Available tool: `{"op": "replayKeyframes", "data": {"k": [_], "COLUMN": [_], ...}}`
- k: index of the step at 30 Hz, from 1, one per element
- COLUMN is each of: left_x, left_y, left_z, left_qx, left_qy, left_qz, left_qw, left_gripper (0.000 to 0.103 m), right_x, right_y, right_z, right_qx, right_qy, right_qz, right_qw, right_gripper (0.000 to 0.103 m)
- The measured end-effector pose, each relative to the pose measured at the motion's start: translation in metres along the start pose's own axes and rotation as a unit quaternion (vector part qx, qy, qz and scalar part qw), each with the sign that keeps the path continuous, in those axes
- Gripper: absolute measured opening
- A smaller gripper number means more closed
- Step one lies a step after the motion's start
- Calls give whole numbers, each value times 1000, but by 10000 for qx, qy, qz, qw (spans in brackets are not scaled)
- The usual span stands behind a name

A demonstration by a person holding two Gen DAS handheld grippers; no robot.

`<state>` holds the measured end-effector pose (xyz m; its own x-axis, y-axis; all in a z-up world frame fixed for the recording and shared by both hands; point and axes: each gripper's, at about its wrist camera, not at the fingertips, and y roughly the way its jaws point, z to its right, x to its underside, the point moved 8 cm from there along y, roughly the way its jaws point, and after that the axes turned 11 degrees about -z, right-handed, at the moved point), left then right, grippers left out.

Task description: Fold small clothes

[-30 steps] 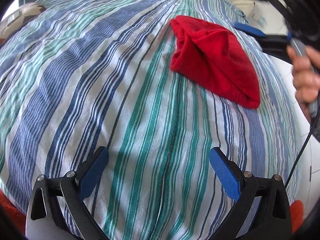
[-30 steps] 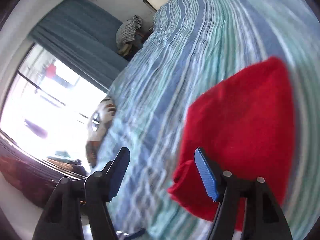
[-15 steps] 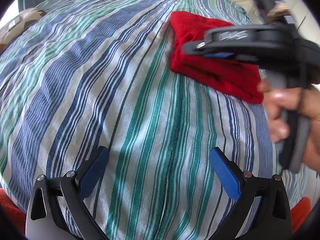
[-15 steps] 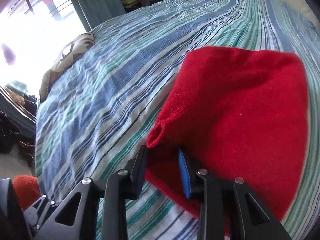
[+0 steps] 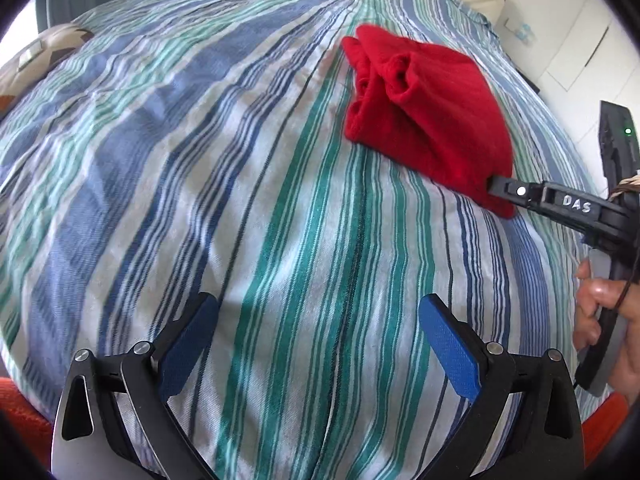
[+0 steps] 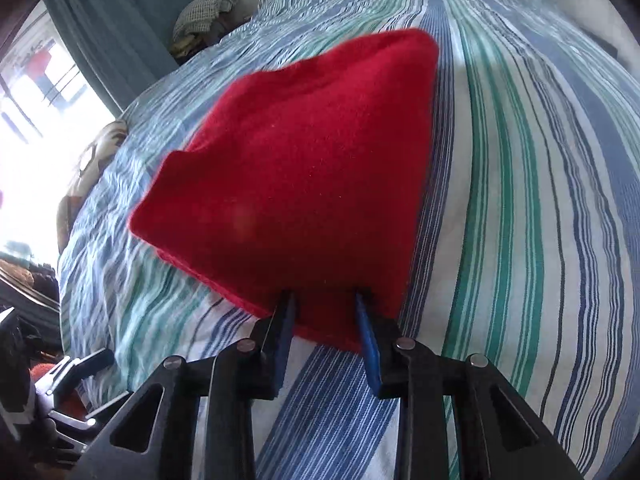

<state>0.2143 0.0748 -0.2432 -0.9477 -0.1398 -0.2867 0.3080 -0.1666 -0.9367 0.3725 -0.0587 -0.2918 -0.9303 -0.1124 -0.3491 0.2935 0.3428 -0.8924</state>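
Bedspread [image 5: 248, 184] striped blue-green; teal curtain [image 6: 120, 20] beside bright window [image 6: 28, 112]

Left wrist cam sits high, angled down across the bed [image 5: 248, 184]. Right wrist cam is close in on the red cloth [image 6: 304, 184], which both views share.

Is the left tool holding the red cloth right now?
No, the left tool hangs open over bare striped bedsheet, apart from the red cloth.
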Motion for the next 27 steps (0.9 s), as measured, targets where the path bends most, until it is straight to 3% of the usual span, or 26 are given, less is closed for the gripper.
{"op": "replayKeyframes", "data": {"k": [1, 3, 6, 8, 10, 13, 15, 18, 21, 22, 24, 26, 27], "left_x": [-2, -20, -76, -120, -157, -194, -201, -193, -189, -187, -181, -182, -183], "left_y": [-11, -35, -54, -47, -28, 23, 53, 72, 74, 75, 83, 83, 78], "left_z": [0, 5, 25, 44, 60, 59, 43, 36, 45, 52, 64, 66, 69], "left_qx": [67, 331, 1044, 1323, 1301, 607, 239, 548, 843, 1101, 1543, 1574, 1586], "left_qy": [1, -65, -144, -110, 85, 201, 128, 129, 343, 389, 408, 367, 366], "left_qz": [114, 424, 614, 471, 324, 7, -266, -545, -562, -603, -796, -792, -761], "left_qw": [9999, 9985, 9925, 9900, 9909, 9980, 9993, 9969, 9943, 9913, 9840, 9837, 9837], "left_gripper": [101, 101, 101, 101, 101, 101, 101, 101, 99, 96, 49, 32, 29], "right_x": [2, 8, 11, 7, 1, -22, -41, -66, -84, -88, -89, -93, -96], "right_y": [-10, -29, -47, -54, -57, -62, -55, -32, -1, 18, 42, 45, 40], "right_z": [-3, -8, -5, 5, 11, 30, 39, 54, 54, 48, 44, 39, 36], "right_qx": [-87, -207, -130, -189, -267, -386, -531, -868, -1446, -1813, -1890, -1719, -1581], "right_qy": [45, 3, -36, 85, 274, 525, 609, 790, 950, 1011, 1148, 1092, 1052], "right_qz": [64, 271, 521, 580, 636, 738, 745, 534, 371, 180, -32, 69, 89], "right_qw": [9999, 9994, 9986, 9981, 9972, 9951, 9939, 9917, 9842, 9780, 9752, 9790, 9818], "right_gripper": [36, 57, 65, 65, 65, 67, 87, 88, 85, 82, 58, 38, 35]}}
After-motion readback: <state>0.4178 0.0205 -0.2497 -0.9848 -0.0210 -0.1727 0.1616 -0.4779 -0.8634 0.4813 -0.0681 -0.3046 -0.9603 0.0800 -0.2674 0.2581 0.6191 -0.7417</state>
